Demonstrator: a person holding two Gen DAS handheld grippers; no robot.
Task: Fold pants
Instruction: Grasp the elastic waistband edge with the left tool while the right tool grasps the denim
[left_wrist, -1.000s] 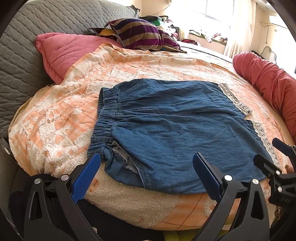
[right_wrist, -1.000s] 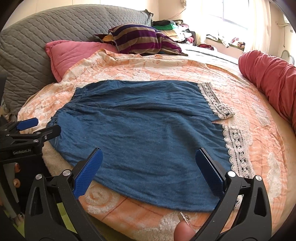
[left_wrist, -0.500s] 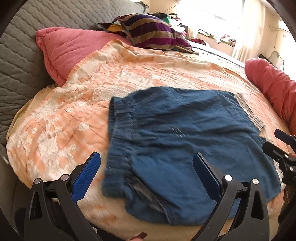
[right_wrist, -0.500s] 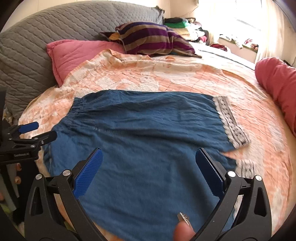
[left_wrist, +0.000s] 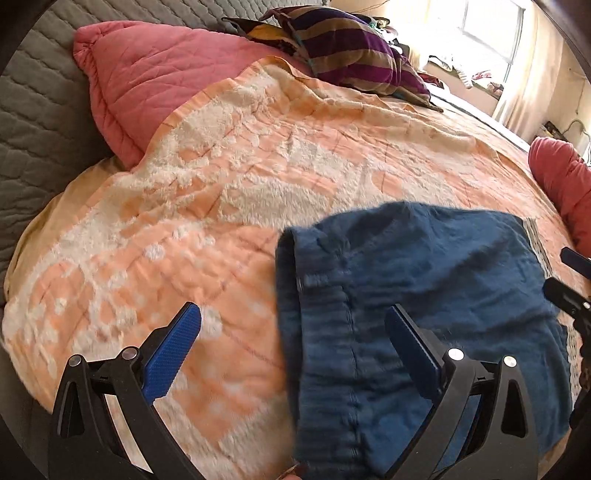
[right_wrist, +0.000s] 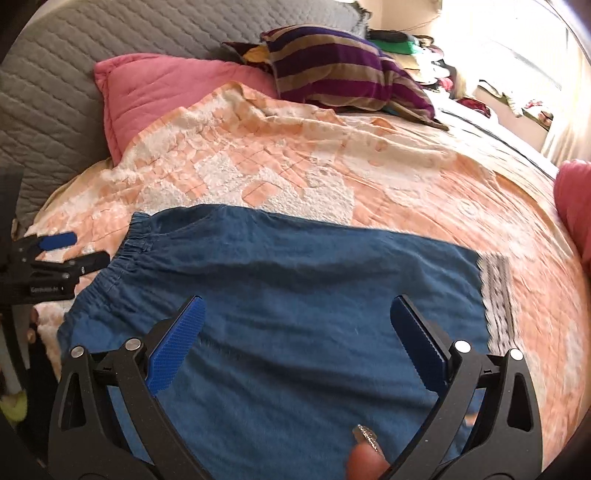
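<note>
Hovering over the near part of the blue denim pants (right_wrist: 295, 295), we held the right gripper (right_wrist: 295, 343) with its two blue pads spread wide and nothing between them, the cloth lying below the gap. We held the left gripper (left_wrist: 293, 354) just as wide apart and equally unloaded, above the gathered elastic waistband (left_wrist: 314, 332) of the pants, with one pad over the bare blanket beside the waistband and the other over the denim. The pants lay spread flat on the orange and white blanket (right_wrist: 332, 166), waistband toward the left gripper and the lace-trimmed leg hem (right_wrist: 496, 291) at the far opposite end of the pants. In the right wrist view the left gripper (right_wrist: 66, 254) showed just beside the waistband end, its tips apart. In the left wrist view the tips of the right gripper (left_wrist: 570, 280) showed at the hem side of the pants. Beyond the pants, at the far side of the blanket, a pink pillow (left_wrist: 159, 85) leaned on a grey quilted headboard (right_wrist: 92, 48), and a purple striped cushion (right_wrist: 340, 74) lay next to that pillow. A fingertip (right_wrist: 364, 461) with a glittery nail showed at the lower edge of the right wrist view, over the pants.
</note>
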